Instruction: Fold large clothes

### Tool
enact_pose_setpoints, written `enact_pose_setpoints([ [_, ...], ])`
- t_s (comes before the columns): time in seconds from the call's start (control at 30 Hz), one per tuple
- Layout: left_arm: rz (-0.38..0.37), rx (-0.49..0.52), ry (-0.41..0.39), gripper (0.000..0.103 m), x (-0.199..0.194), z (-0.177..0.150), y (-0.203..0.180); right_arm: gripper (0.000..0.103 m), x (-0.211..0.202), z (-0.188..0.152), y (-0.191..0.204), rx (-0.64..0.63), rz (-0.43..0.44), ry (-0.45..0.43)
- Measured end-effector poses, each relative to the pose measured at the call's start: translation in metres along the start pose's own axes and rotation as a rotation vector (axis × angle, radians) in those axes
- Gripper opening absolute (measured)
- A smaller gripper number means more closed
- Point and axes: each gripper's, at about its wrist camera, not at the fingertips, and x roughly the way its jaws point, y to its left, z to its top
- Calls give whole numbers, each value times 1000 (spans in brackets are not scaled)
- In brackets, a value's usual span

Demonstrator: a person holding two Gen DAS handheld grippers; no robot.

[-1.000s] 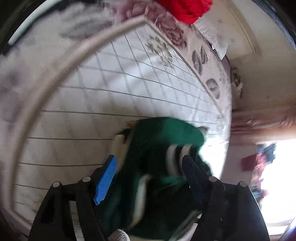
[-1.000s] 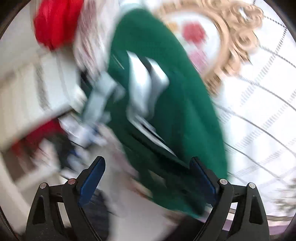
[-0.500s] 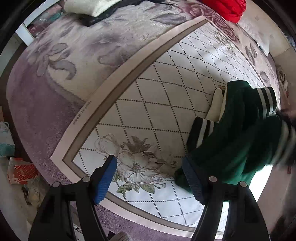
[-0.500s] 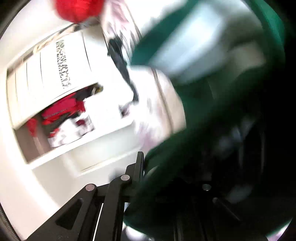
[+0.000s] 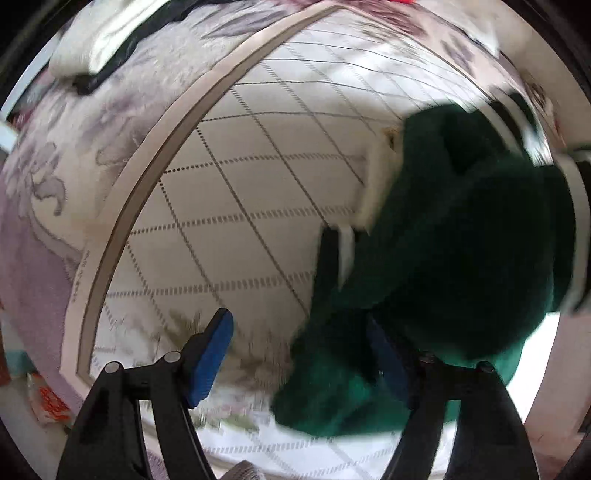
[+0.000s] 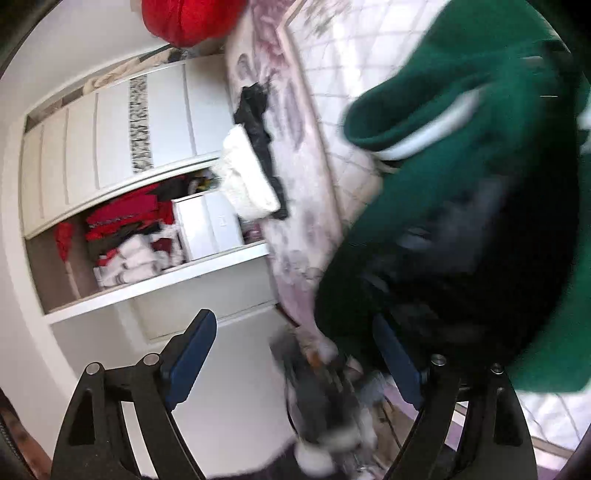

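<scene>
Left gripper point(image 5: 299, 354) opening beside green garment point(image 5: 461, 240)

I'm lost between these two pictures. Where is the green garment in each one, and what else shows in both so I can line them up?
Left wrist view: the green garment fills the right side, bunched on the patterned bedspread.
Right wrist view: the green garment fills the upper right.
Shared landmark: the white folded item on black cloth, upper left and centre.

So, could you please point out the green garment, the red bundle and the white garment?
green garment point(image 5: 461, 229): left wrist view, dark body.
red bundle point(image 6: 188, 18): right wrist view, its middle.
white garment point(image 6: 247, 177): right wrist view, its middle.
</scene>
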Motion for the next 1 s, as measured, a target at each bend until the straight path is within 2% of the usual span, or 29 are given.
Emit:
enact_pose_setpoints([
  [0.1,-8,-70,-27,72,-4,29,14,88,-47,-26,-14,-9,-74,-96],
  [0.17,-24,-89,-56,72,-16,41,20,88,-77,-30,-27,-35,-220,-170],
  [0.2,-47,-97,-64,72,-26,45,21,88,-88,-32,-35,-57,-330,-207],
  [0.27,-118,-67,-83,72,-47,44,15,88,-96,-31,-51,-88,-496,-200],
  [0.33,-135,18,-80,72,-64,37,-3,88,-84,-26,-62,-135,-631,-143],
  [0.37,-139,74,-75,72,-70,31,-16,88,-82,-28,-66,-148,-663,-123],
  [0.4,-133,113,-69,73,-72,28,-27,88,-75,-28,-73,-164,-681,-98],
  [0.43,-118,154,-62,73,-69,25,-40,87,-66,-24,-75,-175,-660,-81],
  [0.53,-7,193,-66,73,-34,38,-71,87,-51,-3,-77,-181,-622,-141],
  [0.57,44,190,-54,75,-11,51,-77,87,-48,7,-79,-187,-648,-177],
  [0.63,80,154,-4,76,32,78,-75,87,-48,26,-86,-174,-754,-233],
  [0.7,39,81,40,76,54,100,-64,87,-60,34,-86,-139,-774,-277],
  [0.77,-11,22,70,80,60,113,-52,88,-85,31,-89,-105,-710,-334],
  [0.87,-29,16,57,81,49,119,-44,88,-122,21,-107,-96,-683,-390],
  [0.93,-51,-8,52,81,39,117,-37,88,-141,20,-133,-96,-673,-383],
  [1.0,-81,-45,22,81,24,112,-28,88,-135,39,-165,-111,-587,-318],
])
